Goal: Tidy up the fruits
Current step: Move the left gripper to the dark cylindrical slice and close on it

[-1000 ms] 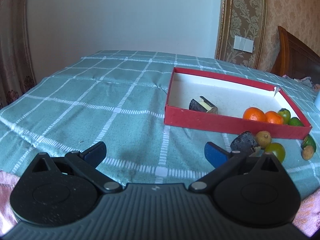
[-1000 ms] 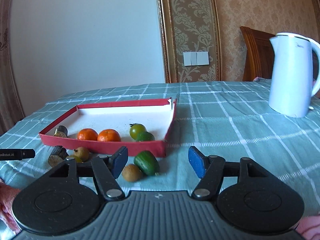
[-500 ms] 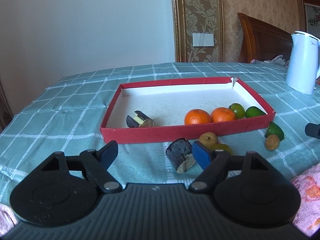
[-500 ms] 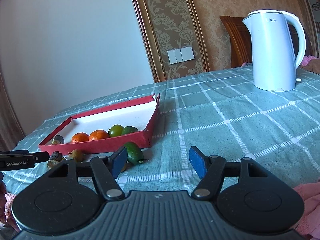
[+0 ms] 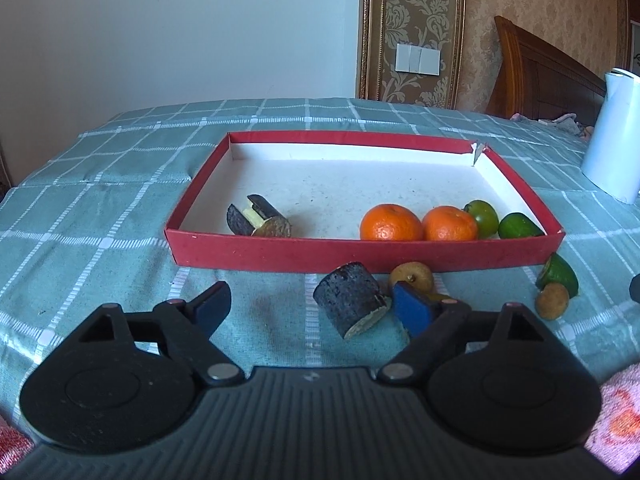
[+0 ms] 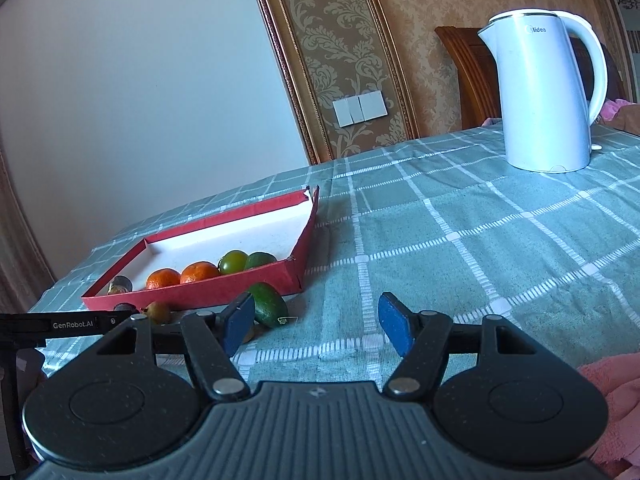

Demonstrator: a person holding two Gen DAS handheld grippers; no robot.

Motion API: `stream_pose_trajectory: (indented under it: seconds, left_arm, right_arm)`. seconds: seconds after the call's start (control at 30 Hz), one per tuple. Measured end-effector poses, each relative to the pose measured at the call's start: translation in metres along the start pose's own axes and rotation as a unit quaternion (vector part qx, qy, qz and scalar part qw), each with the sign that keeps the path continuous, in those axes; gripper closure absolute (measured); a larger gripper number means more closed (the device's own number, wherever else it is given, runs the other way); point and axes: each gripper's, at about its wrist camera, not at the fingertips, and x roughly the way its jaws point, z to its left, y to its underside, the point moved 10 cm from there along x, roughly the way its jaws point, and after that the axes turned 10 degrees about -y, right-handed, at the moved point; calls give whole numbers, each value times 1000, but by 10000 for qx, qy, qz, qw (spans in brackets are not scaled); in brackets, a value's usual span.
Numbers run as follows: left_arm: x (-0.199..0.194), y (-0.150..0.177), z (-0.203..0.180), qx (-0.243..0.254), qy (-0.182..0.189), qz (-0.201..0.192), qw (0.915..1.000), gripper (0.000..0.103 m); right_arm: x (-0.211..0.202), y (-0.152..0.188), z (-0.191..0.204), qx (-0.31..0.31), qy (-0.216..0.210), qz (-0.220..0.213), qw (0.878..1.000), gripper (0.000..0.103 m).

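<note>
Left wrist: low over tablecloth (image 5: 120,208), close, facing tray (image 5: 360,258) front-on. Right wrist: low, right of tray (image 6: 298,272), facing kettle (image 6: 544,96). Shared: tray, oranges (image 5: 391,222), wall switch (image 6: 360,107).

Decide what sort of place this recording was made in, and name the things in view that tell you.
Probably a room in a home, perhaps a dining area: a table under a checked tablecloth, a white electric kettle standing on it, and patterned wallpaper with a carved wooden headboard or chair back behind.

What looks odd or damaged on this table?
The red tray has a torn far right corner, its flap sticking up. Several fruits, including a dark sugarcane chunk, lie outside the tray on the checked cloth.
</note>
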Motion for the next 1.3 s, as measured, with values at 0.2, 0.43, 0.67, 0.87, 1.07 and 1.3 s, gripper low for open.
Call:
stream_pose_trajectory:
  seconds: [0.2, 0.43, 0.67, 0.87, 1.07, 1.3]
  left_arm:
    - [9, 5, 0, -198, 193, 174, 9995, 34]
    - [4, 8, 0, -192, 252, 53, 9995, 49]
    - [3, 8, 1, -253, 277, 45, 9993, 51]
    - [3, 8, 2, -291, 299, 45, 9991, 52]
    - [2, 8, 4, -357, 333, 42, 9988, 52]
    - [0, 7, 4, -405, 390, -6, 9984, 65]
  right_arm:
    - [0, 0, 0, 16, 12, -13, 10000, 35]
    - [1, 1, -2, 85, 42, 5, 10000, 35]
    - [6, 4, -7, 216, 205, 201, 9994, 35]
    - [15, 11, -16, 421, 377, 513, 9971, 35]
    - [20, 14, -14, 291, 481, 711, 9959, 31]
    - [21, 14, -13, 258, 468, 742, 9958, 29]
